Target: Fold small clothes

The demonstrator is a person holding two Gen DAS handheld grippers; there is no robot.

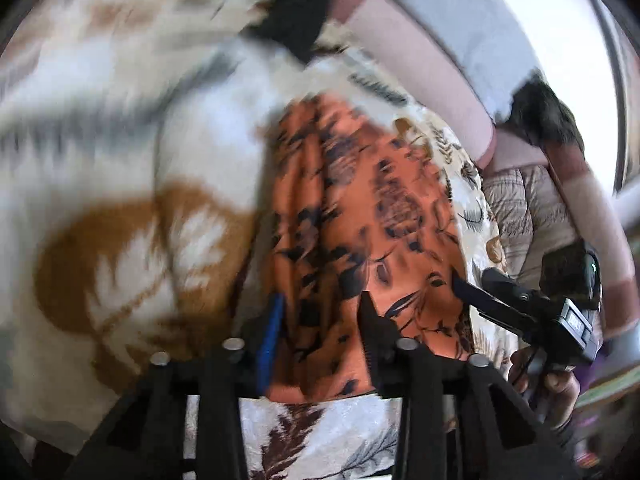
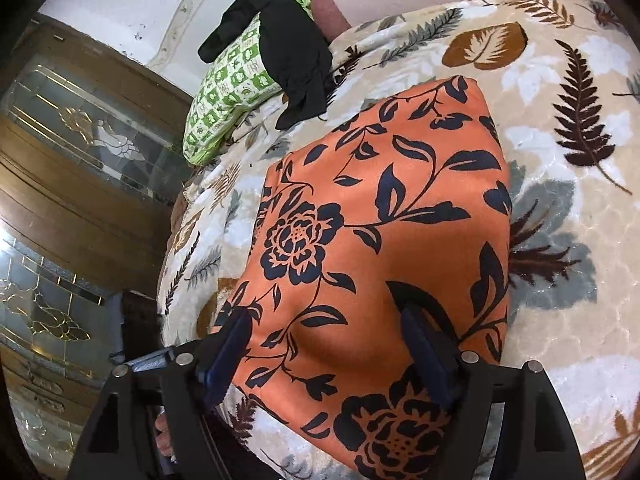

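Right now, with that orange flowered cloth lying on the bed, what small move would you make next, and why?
Probably close the right gripper on the near edge of the orange cloth. Its fingers stand open astride that edge, and the cloth lies flat on the blanket, ready for another fold.

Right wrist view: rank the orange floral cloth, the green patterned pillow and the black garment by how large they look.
1. orange floral cloth, nearest the camera, which inflates it
2. green patterned pillow
3. black garment, close to the pillow in apparent size, so that order is unsure

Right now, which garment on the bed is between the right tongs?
The orange floral cloth, flat on the leaf-print blanket. The black garment lies farther off, draped over the green pillow.
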